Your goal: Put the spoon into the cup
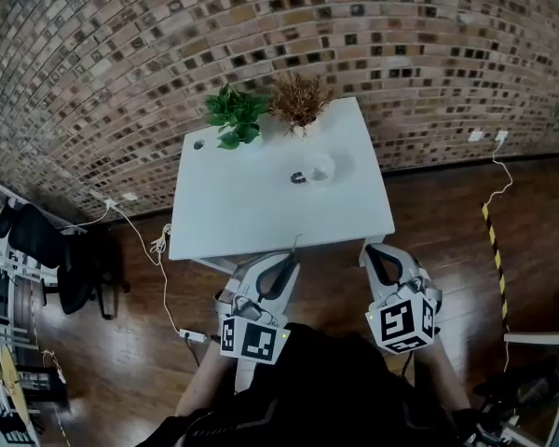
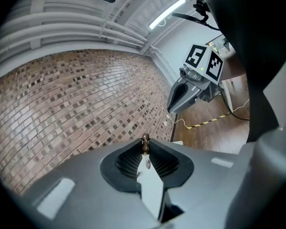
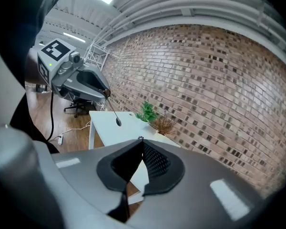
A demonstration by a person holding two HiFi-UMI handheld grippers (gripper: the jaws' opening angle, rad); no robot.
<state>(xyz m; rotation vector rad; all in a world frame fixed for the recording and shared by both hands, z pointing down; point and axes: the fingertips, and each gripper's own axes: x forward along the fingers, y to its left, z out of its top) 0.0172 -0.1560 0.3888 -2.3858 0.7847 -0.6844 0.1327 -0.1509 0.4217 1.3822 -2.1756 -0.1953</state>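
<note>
White rect. tabletop [image 1: 261,203]; red-brown mottled brick wall [image 1: 121,63]; green leafy plant [image 1: 235,115]; dark slim spoon [image 3: 117,121]; dark wood floor [image 1: 438,240] w/ yellow-blk striped tape [image 1: 495,250].

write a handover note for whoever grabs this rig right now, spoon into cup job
Left gripper: shut on the spoon, bowl sticking out past the tips.
Right gripper: jaws together, nothing in them.
Cup: on the white table, near the two plants; both grippers are short of the table edge.
Done: spoon is in the grip.
Left: carry it to the cup, lower it in, let go.
</note>
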